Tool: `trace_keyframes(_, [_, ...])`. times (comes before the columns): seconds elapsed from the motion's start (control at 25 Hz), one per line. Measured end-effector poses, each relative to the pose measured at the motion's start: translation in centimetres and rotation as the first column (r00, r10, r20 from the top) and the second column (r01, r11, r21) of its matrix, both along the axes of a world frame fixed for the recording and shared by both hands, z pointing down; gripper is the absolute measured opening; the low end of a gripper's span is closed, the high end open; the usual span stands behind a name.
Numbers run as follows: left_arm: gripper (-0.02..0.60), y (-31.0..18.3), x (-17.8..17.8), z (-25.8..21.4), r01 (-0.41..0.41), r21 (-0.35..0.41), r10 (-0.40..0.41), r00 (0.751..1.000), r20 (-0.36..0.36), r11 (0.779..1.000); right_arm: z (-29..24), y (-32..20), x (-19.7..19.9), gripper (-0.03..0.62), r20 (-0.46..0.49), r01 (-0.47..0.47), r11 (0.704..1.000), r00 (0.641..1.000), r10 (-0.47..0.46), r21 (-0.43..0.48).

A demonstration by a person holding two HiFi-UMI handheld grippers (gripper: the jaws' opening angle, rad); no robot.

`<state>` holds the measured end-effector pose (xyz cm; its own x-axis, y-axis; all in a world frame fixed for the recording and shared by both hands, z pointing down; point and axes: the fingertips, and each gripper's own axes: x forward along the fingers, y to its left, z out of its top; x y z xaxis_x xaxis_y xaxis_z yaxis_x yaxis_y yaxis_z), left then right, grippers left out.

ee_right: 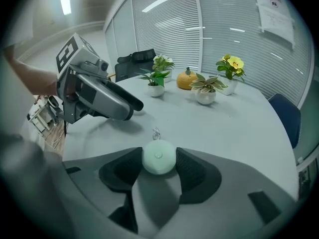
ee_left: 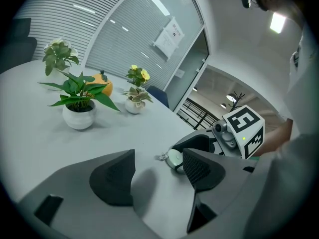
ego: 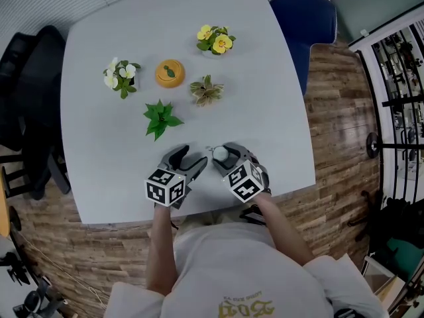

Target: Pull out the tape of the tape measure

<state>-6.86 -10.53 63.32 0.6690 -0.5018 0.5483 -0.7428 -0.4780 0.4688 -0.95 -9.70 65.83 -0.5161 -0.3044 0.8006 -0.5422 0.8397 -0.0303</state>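
Near the table's (ego: 265, 78) front edge, we find right gripper (ee_right: 158, 159) clamping the tape measure (ego: 220, 154), left gripper (ee_left: 158, 156) open; its round body may slip under pull.

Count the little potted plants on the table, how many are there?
4. White-flowered plant at the left, yellow-flowered plant farthest away, pale striped-leaf plant in the middle, green leafy plant nearest the person. None seems hidden.
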Motion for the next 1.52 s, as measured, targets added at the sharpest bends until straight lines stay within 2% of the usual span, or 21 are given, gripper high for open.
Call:
trace_keyframes(0.2, [0.299, -0.1, -0.3, 0.1, 0.005, -0.005, -0.005, 1.000, -0.004, 1.000, -0.2, 0.1, -0.1, 0.227, -0.012, 0.025, 1.000, 1.000, -0.025, 0.006])
trace_keyframes(0.6, [0.299, -0.6, -0.3, -0.4, 0.010, 0.001, -0.010, 1.000, -0.029, 1.000, -1.7, -0.3, -0.5, 0.227, 0.033, 0.031, 1.000, 0.999, -0.031, 0.006])
trace_keyframes(0.92, [0.299, -0.9, -0.3, -2.2, 0.023, 0.010, -0.022, 0.994, -0.104, 1.000, -3.4, -0.5, -0.4, 0.227, 0.068, 0.028, 1.000, 0.997, -0.029, 0.015])
trace_keyframes(1.28, [0.299, -0.6, 0.3, -4.0, 0.023, 0.035, -0.018, 0.990, -0.138, 0.999, -5.9, 0.0, -0.8, 0.227, 0.128, 0.016, 0.999, 0.992, -0.020, 0.032])
trace_keyframes(1.52, [0.298, -0.3, 0.7, -5.8, 0.038, 0.042, -0.029, 0.981, -0.194, 0.998, -8.1, 0.4, -0.5, 0.227, 0.166, 0.021, 0.998, 0.986, -0.030, 0.055])
